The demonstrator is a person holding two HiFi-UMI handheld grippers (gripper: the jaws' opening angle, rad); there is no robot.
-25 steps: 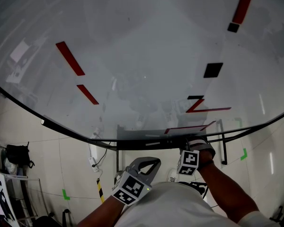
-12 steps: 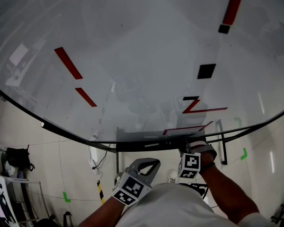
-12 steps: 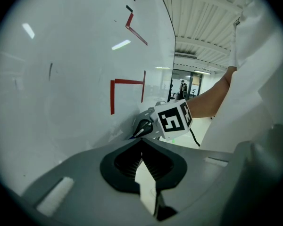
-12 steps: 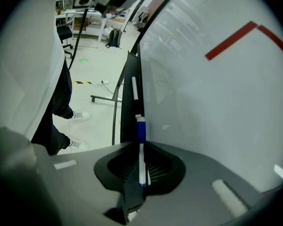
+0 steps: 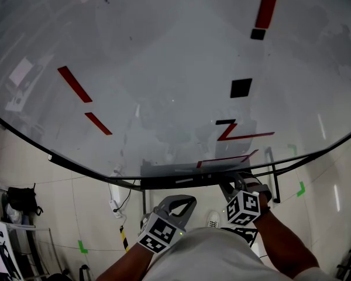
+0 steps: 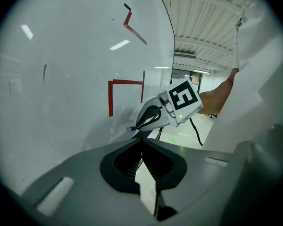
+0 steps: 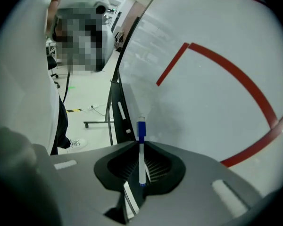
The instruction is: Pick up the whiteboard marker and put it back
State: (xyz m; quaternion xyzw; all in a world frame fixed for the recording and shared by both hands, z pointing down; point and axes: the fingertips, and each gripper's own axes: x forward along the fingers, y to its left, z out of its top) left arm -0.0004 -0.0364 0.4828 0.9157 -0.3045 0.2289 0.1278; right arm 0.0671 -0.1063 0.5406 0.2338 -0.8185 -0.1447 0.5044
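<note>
The whiteboard marker point(image 7: 141, 150), white with a blue cap, stands upright between the jaws of my right gripper point(image 7: 140, 145), which is shut on it. In the head view my right gripper point(image 5: 231, 181) is just below the whiteboard's point(image 5: 164, 69) bottom edge, by the dark marker tray point(image 5: 181, 180). The left gripper view shows the marker's blue tip point(image 6: 131, 128) poking out of the right gripper point(image 6: 172, 107). My left gripper point(image 5: 184, 199) hangs lower and to the left, shut on nothing, its jaws point(image 6: 141, 142) meeting at the tips.
The whiteboard carries red lines point(image 5: 75, 84) and black squares point(image 5: 241, 88). Another white marker point(image 7: 120, 108) lies on the tray point(image 7: 114, 98). Below are the board's stand point(image 5: 274, 183), a tiled floor with green tape point(image 5: 302, 188), cables point(image 5: 118, 201) and a black bag point(image 5: 20, 196).
My right gripper has drawn back a little from the tray, down and to the right, with the marker in it. The left gripper has barely moved.
</note>
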